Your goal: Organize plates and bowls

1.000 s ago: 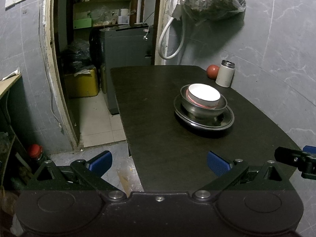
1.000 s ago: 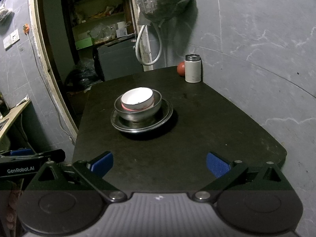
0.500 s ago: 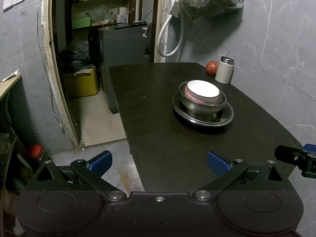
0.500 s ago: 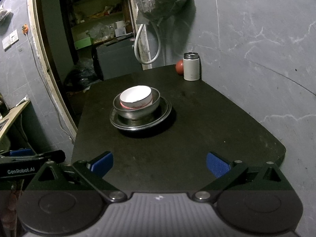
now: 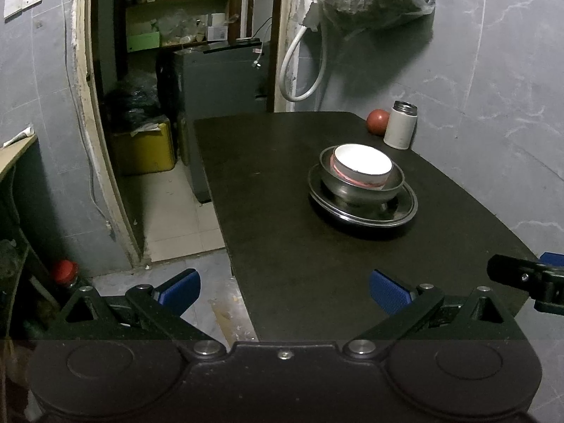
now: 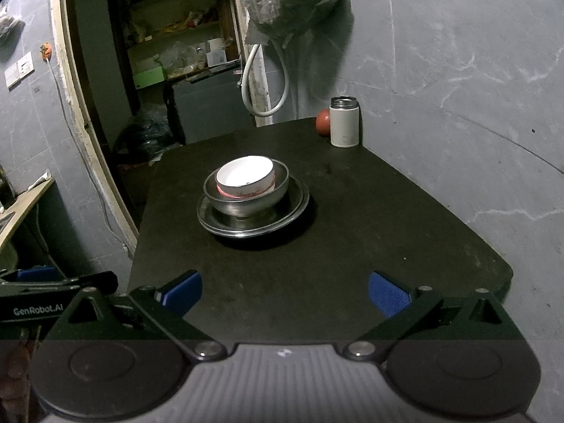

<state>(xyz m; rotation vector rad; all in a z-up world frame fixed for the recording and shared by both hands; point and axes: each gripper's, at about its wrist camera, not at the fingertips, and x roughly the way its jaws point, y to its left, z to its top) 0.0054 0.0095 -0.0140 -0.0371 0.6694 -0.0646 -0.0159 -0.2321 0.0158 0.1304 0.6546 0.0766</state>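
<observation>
On the black table (image 5: 289, 232) (image 6: 370, 218) stands one stack: a white bowl with a pink band (image 5: 363, 165) (image 6: 245, 176) inside a steel bowl (image 5: 356, 190) (image 6: 246, 201), which rests on a steel plate (image 5: 402, 211) (image 6: 292, 211). My left gripper (image 5: 283, 289) hangs open over the table's near left edge, well short of the stack. My right gripper (image 6: 284, 290) is open too, above the near edge, with nothing between its fingers. In the left wrist view, part of the right gripper (image 5: 525, 278) shows at the right edge.
A white steel-topped flask (image 5: 400, 125) (image 6: 344, 121) and a red round fruit (image 5: 378, 122) (image 6: 323, 122) stand at the table's far right corner by the grey wall. A doorway with a grey cabinet (image 5: 218, 81) and yellow box (image 5: 148, 148) lies left of the table.
Both grippers have drawn back slightly from the stack, which looks a little smaller and farther. Nothing on the table has moved.
</observation>
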